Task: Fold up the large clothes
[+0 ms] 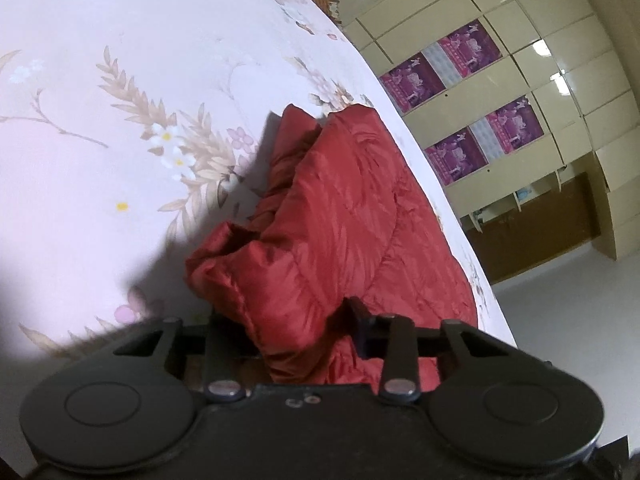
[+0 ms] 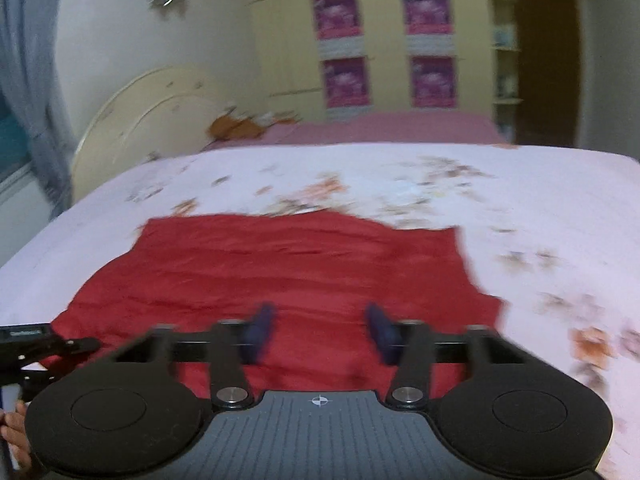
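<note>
Red quilted jacket, puffy and glossy with stitched channels, lying on a pale pink floral bedsheet. In the right wrist view, spread flat as a broad rough rectangle, long axis running from nine to three o'clock, far edge toward twelve, a ragged corner jutting out at four. In the left wrist view, bunched into a thick padded fold, ridge running from six toward one o'clock along the bed's edge. Left gripper clamped on that padded fold, fabric bulging up between the fingers, near finger mostly buried in cloth. Right gripper released, dark blue fingers apart over the red cloth with nothing pinched between them. Cream glossy wardrobe at two o'clock, purple posters on its doors. Curved cream headboard at ten o'clock, grey curtain at nine. A hand at seven.
</note>
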Demonstrator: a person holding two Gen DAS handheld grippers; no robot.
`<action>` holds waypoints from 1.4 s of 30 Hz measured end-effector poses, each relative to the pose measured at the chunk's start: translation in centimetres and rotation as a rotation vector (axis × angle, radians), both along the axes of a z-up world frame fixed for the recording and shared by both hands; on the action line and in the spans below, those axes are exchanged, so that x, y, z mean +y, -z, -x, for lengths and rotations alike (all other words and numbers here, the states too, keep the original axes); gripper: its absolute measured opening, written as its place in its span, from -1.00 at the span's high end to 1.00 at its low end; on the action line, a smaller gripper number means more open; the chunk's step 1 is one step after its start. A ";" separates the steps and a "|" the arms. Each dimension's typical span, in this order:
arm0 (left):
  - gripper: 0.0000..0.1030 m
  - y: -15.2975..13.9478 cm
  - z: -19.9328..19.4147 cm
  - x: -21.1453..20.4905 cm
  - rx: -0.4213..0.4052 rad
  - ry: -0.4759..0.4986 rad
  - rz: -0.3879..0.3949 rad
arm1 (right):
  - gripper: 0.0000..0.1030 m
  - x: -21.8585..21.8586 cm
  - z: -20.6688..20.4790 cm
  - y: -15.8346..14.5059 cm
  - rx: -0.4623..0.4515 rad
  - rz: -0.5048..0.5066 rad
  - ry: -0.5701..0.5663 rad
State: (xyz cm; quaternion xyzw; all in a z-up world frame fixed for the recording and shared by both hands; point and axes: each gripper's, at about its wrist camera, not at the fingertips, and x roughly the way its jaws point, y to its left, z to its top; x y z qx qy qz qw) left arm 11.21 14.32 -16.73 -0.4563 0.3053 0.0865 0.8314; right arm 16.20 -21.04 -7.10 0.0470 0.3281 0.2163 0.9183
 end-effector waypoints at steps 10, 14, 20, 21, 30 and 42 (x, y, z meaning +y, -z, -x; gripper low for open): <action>0.34 -0.4 -0.2 0.1 -0.007 0.060 -0.054 | 0.85 8.5 -6.0 4.0 0.059 0.094 -0.105; 0.34 -0.6 -0.5 0.2 -0.008 0.091 -0.063 | 0.85 10.6 -7.2 6.5 0.093 0.185 -0.125; 0.36 -0.9 -0.8 0.3 -0.007 0.142 -0.098 | 0.85 11.1 -7.0 7.4 0.099 0.197 -0.134; 0.36 -0.9 -0.8 0.4 -0.007 0.145 -0.094 | 0.85 10.9 -6.4 6.9 0.095 0.177 -0.140; 0.53 -4.0 -0.8 -1.3 -0.097 0.207 -0.259 | 0.86 10.9 -5.9 9.0 0.132 0.203 -0.158; 0.56 -13.0 -5.0 -13.9 -0.327 0.612 -0.551 | 0.85 6.9 -8.2 8.6 0.251 0.011 -0.179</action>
